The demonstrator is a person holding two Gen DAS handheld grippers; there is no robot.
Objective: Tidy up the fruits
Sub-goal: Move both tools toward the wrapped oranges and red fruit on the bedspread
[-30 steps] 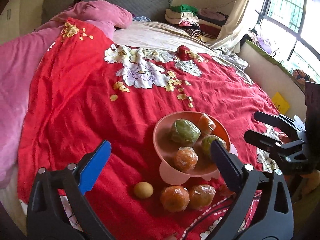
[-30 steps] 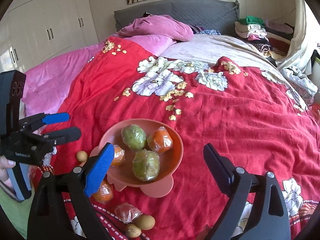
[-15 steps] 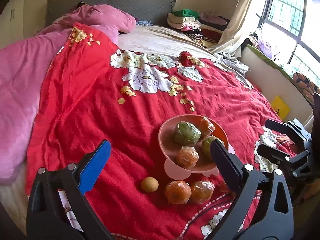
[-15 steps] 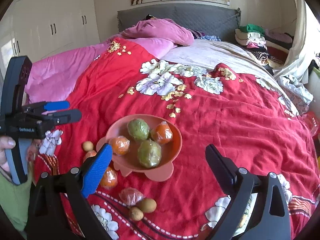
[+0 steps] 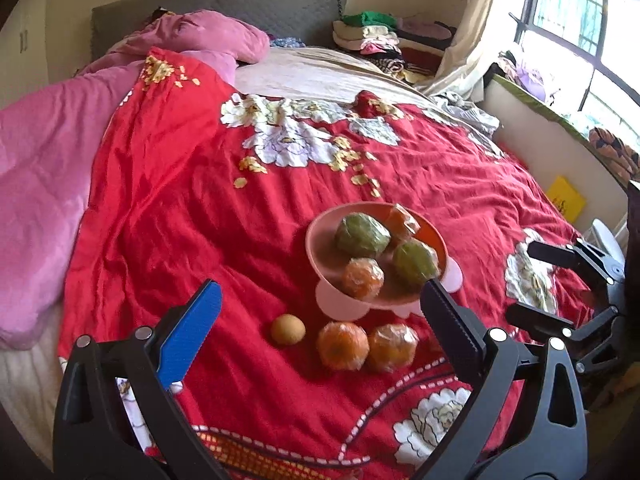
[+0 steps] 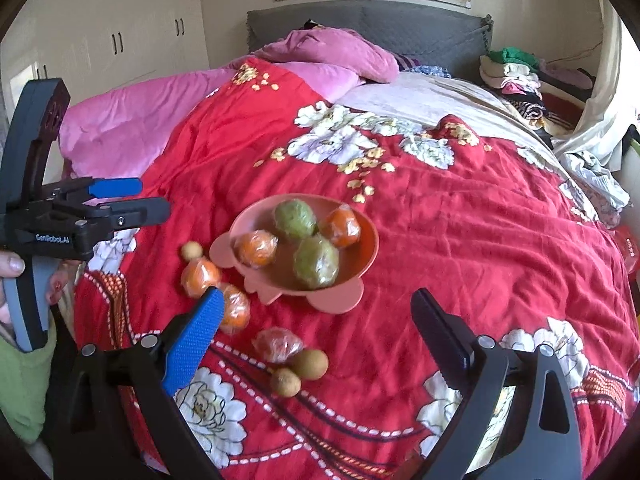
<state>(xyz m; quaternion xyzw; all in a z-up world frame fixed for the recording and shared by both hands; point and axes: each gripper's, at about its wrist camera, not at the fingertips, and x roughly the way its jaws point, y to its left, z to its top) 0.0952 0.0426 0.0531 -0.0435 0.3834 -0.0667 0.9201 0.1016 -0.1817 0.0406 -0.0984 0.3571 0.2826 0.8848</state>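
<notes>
Holding both tools above the near edge of the bed (image 6: 460,216), you have each hand-held gripper spread wide and gripping nothing. Your left hand-held gripper (image 5: 320,312) frames the loose fruit at the near edge: between its fingers lie one small tan fruit (image 5: 287,329) and two wrapped oranges (image 5: 343,345), the pair touching each other. Your right hand-held gripper (image 6: 316,316) hangs over the near edge too; just ahead of its blue finger lie one wrapped reddish fruit (image 6: 277,345) and two small brown fruits (image 6: 309,364) close together. Your left hand (image 6: 10,268) shows at the left border of the right wrist view, around the tool's handle.

Just beyond the loose fruit stands one pink footed bowl (image 6: 360,256) on the red flowered quilt (image 5: 200,220), towards the near edge of the bed. It holds four wrapped fruits: two green ones (image 6: 316,262) and two orange ones (image 6: 256,248). Counting the loose pieces in the right wrist view, you have six on the quilt: two oranges, one reddish fruit and three small brownish ones.

Farther off, one pink duvet (image 5: 40,168) lies along the bed's left side, with a grey headboard (image 6: 420,28) at the far edge.
</notes>
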